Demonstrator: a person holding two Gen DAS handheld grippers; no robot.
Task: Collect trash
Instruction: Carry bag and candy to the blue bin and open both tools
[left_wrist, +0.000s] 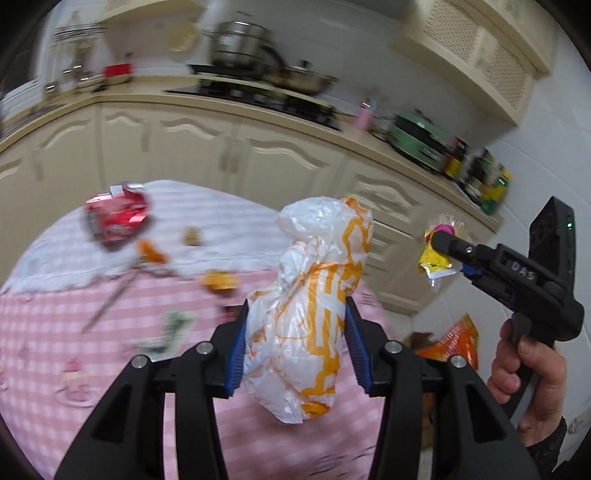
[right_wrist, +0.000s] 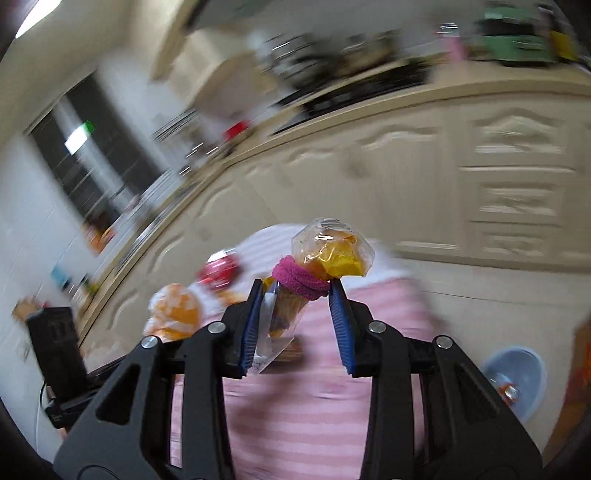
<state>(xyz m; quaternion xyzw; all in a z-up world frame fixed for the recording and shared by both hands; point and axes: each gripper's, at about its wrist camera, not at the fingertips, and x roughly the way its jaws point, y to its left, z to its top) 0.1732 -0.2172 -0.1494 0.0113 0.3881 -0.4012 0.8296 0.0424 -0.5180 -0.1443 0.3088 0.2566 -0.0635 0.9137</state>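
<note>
My left gripper (left_wrist: 295, 314) is shut on a crumpled white and orange plastic bag (left_wrist: 314, 306) and holds it above the pink checked table (left_wrist: 74, 350). My right gripper (right_wrist: 297, 291) is shut on a clear and yellow wrapper bound with a pink hair band (right_wrist: 299, 277); it also shows in the left wrist view (left_wrist: 437, 236), off the table's right edge. A crushed red wrapper (left_wrist: 118, 218), orange scraps (left_wrist: 219, 280) and a thin stick (left_wrist: 110, 299) lie on the table.
Cream kitchen cabinets (left_wrist: 258, 155) run behind the table, with pots on a stove (left_wrist: 258, 85). An orange packet (left_wrist: 454, 343) lies low at the right. A pale blue bin (right_wrist: 517, 380) stands on the floor to the right of the table.
</note>
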